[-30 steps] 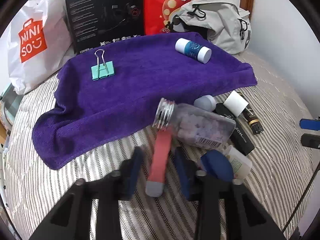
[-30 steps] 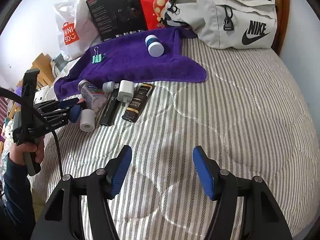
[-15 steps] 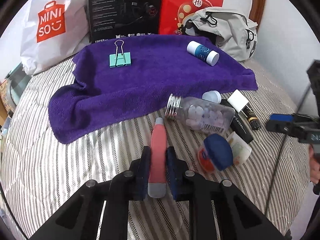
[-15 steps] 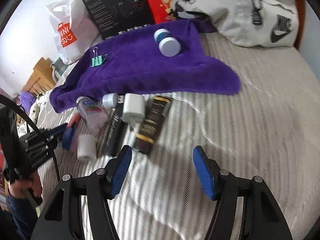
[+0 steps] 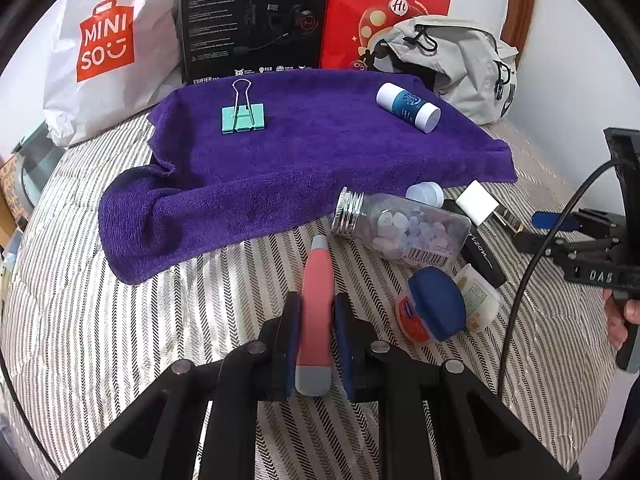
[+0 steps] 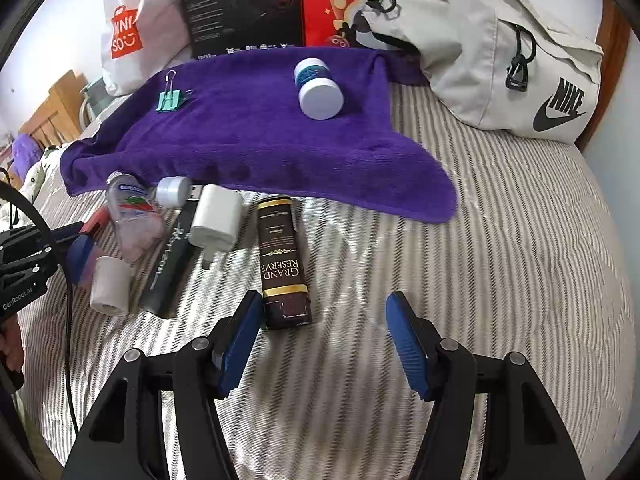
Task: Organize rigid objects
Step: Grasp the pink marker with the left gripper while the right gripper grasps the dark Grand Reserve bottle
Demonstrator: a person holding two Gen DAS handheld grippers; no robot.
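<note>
Since half a second ago the left gripper (image 5: 314,326) has carried its jaws further along the pink tube (image 5: 316,308), and the right gripper (image 6: 322,340) has come nearer the dark chocolate bar (image 6: 282,256). Left jaws are pinching the pink tube at its lower half, just above the grey cap; the tube's tip points forward of the jaws toward the pill bottle (image 5: 400,228) and the purple towel (image 5: 280,160) beyond. Right jaws stand spread with nothing between them; the chocolate bar's near end lies just beside the left-hand jaw. Judgement: the tube looks light and stiff, with a smooth plastic skin that may slip, so a hold across its thicker middle is sounder than one near the tapered tip. A binder clip (image 5: 243,118) and a small white-capped bottle (image 5: 408,107) rest on the towel well ahead of the jaws, which suggests that is where the tube belongs
</note>
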